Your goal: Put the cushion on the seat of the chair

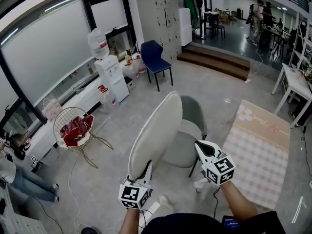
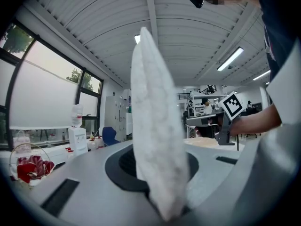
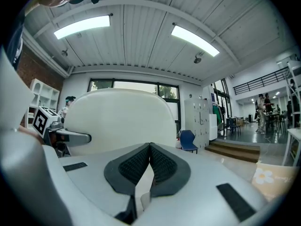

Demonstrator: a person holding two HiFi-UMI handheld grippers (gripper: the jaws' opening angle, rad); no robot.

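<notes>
Cushion [image 1: 158,130] was white and stood up on its edge in the air. My left tongs [image 1: 145,172] held it at its bottom edge. In the left gripper view those tongs were clamped on the cushion [image 2: 155,140], and it rose straight up between them like a tall wall. It was not on the seat yet. In the head view it was just beside the chair [image 1: 192,112], on the chair's left side. It hid part of the round grey seat [image 1: 181,150].

My right tongs [image 1: 199,144] were shut, with nothing in them. In the right gripper view their dark pads [image 3: 136,166] met at the tips. In the head view these tongs hung by the right edge of the seat, apart from the cushion. The right gripper view showed the wide flat side of the cushion [image 3: 122,121] just ahead.

The chair stood on a grey floor [image 1: 112,179]. A pale checked rug [image 1: 258,145] lay to its right. Farther back were a blue chair [image 1: 155,57], a water cooler [image 1: 111,74] and some brown steps [image 1: 214,60]. A wire basket [image 1: 57,118] with red cloth in it stood on the left.
</notes>
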